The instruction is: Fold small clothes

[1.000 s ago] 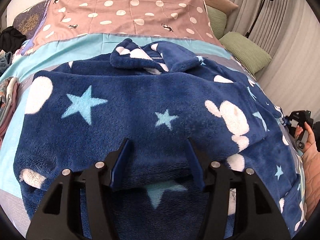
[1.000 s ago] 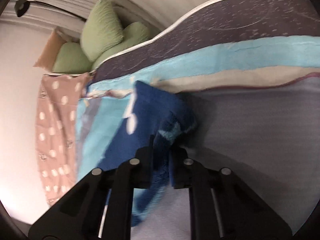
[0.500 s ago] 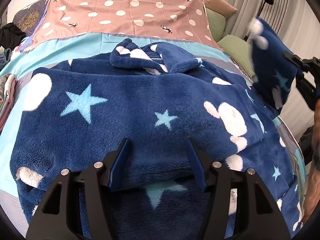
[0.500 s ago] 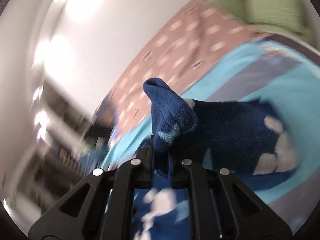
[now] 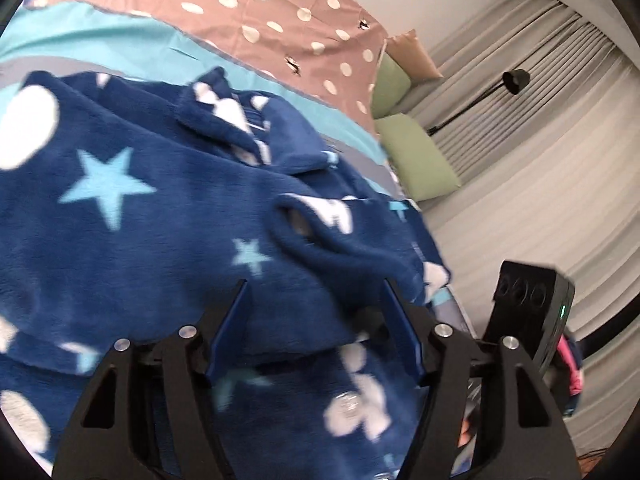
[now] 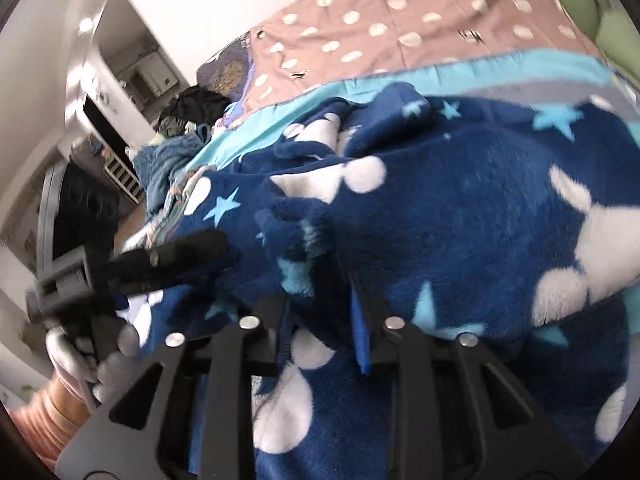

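Left wrist view: a pink polka-dot sheet (image 5: pixel 280 12) fills the top of the frame, with a turquoise strip of bedcover (image 5: pixel 100 44) below it. Green pillows (image 5: pixel 416 160) sit right of centre, a tan cushion (image 5: pixel 412 56) above them, a black lamp (image 5: pixel 516 80) against pale curtains (image 5: pixel 560 160) at upper right. The right gripper's black body (image 5: pixel 528 320) stands at lower right, just beside the near finger mount. The navy fleece garment (image 5: pixel 140 208), patterned with stars and white blobs, covers the left and centre; its folded-over sleeve cuff (image 5: pixel 304 224) lies just above the left gripper (image 5: pixel 316 324), whose fingers (image 5: pixel 228 328) are spread wide with fleece lying between and under them, nothing clamped.

Right wrist view: a heap of dark clothes (image 6: pixel 192 112) and shelving occupy the upper left; the same polka-dot sheet runs along the top. The left gripper pokes in from the left edge, held by a hand (image 6: pixel 92 360) at lower left. The garment fills the centre and right. The right gripper (image 6: pixel 324 312) has its blue-lined fingers (image 6: pixel 360 328) moderately apart, a bunched fold of fleece sitting between the tips; whether they touch it is unclear.
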`<control>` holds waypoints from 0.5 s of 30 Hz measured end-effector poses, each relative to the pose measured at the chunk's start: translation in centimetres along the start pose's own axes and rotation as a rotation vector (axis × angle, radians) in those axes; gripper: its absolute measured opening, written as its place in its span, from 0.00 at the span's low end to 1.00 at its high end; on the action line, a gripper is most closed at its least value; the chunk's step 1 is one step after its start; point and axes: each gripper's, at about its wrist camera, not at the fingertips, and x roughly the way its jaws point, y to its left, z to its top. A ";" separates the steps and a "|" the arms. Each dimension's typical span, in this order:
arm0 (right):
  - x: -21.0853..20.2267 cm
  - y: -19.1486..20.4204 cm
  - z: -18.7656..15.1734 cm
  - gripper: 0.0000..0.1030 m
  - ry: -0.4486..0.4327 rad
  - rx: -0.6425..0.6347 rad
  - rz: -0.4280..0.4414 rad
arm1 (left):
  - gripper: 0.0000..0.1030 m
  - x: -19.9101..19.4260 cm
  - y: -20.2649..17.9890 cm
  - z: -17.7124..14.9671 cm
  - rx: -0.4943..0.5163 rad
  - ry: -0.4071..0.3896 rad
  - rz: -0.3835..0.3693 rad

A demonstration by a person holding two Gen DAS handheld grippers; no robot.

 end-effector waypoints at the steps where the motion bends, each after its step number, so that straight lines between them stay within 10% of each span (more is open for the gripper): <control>1: 0.2 0.3 0.0 0.29 0.000 -0.015 -0.005 | 0.68 0.5 -0.4 0.2 0.002 0.007 -0.004; 10: 0.6 0.8 -0.4 0.34 -0.008 -0.058 -0.034 | 0.70 5.8 -1.3 2.2 -0.070 0.114 0.024; 12: 0.3 1.1 -0.4 0.39 -0.012 -0.073 -0.035 | 0.44 6.0 -1.9 2.5 -0.039 0.108 0.030; 13: 0.1 1.1 -0.4 0.42 -0.016 -0.079 -0.036 | 0.11 5.9 -2.3 2.7 -0.014 0.110 0.031; 15: -0.6 1.2 -0.3 0.42 -0.029 -0.093 -0.044 | 0.11 5.1 -3.0 3.3 0.010 0.088 0.012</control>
